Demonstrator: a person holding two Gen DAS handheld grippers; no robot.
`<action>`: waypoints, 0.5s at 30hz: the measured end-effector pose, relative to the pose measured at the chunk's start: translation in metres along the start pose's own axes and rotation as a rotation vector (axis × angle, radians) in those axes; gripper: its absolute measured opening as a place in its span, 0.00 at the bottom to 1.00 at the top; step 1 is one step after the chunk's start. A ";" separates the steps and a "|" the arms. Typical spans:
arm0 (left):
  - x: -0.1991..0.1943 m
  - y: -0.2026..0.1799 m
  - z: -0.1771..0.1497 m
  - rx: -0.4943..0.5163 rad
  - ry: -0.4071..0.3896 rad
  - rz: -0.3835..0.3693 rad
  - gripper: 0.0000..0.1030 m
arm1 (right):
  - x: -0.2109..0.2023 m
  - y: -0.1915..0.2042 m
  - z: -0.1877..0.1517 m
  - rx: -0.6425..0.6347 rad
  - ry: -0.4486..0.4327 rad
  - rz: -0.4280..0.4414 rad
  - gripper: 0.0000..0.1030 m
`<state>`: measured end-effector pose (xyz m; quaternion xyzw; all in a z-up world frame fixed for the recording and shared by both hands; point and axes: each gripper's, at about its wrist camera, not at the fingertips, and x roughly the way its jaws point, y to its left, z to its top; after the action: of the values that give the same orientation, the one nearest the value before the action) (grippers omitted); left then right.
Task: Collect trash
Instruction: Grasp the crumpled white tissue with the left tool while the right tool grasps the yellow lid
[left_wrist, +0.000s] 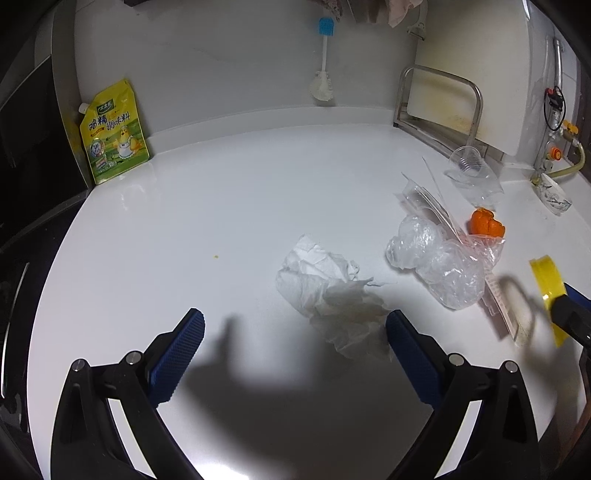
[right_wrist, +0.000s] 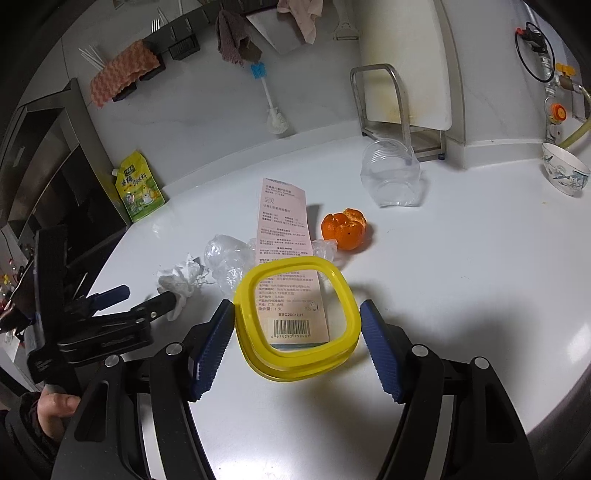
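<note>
My left gripper (left_wrist: 295, 332) is open above the white counter, its right finger beside a crumpled white tissue (left_wrist: 328, 291), which also shows in the right wrist view (right_wrist: 179, 280). My right gripper (right_wrist: 297, 325) is open around a yellow square container rim (right_wrist: 295, 317); the left finger touches it, the right stands just off. The rim also shows in the left wrist view (left_wrist: 546, 280). A pink printed package (right_wrist: 286, 236) lies under and beyond it. Crumpled clear plastic (left_wrist: 436, 258), an orange peel (right_wrist: 343, 229) and a clear plastic cup (right_wrist: 391, 177) lie around.
A yellow seasoning pouch (left_wrist: 114, 133) leans at the back left. A brush (left_wrist: 323, 77) hangs on the wall. A steel rack with a cutting board (left_wrist: 443, 103) stands at the back right. A patterned bowl (right_wrist: 565, 170) sits far right. The left gripper (right_wrist: 110, 306) shows in the right wrist view.
</note>
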<state>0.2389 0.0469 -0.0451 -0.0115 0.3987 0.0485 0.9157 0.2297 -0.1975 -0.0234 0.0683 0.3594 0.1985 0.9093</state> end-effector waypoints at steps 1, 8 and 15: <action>0.000 -0.002 0.001 0.006 -0.005 0.008 0.93 | -0.003 0.000 -0.001 0.003 -0.004 0.001 0.65; 0.009 -0.012 0.004 0.051 0.024 0.006 0.36 | -0.015 0.005 -0.006 0.016 -0.023 0.011 0.65; -0.009 -0.002 -0.002 0.017 -0.008 -0.080 0.16 | -0.032 0.013 -0.023 0.043 -0.041 0.008 0.65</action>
<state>0.2309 0.0437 -0.0399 -0.0197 0.3946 0.0086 0.9186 0.1891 -0.1987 -0.0167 0.0931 0.3444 0.1928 0.9141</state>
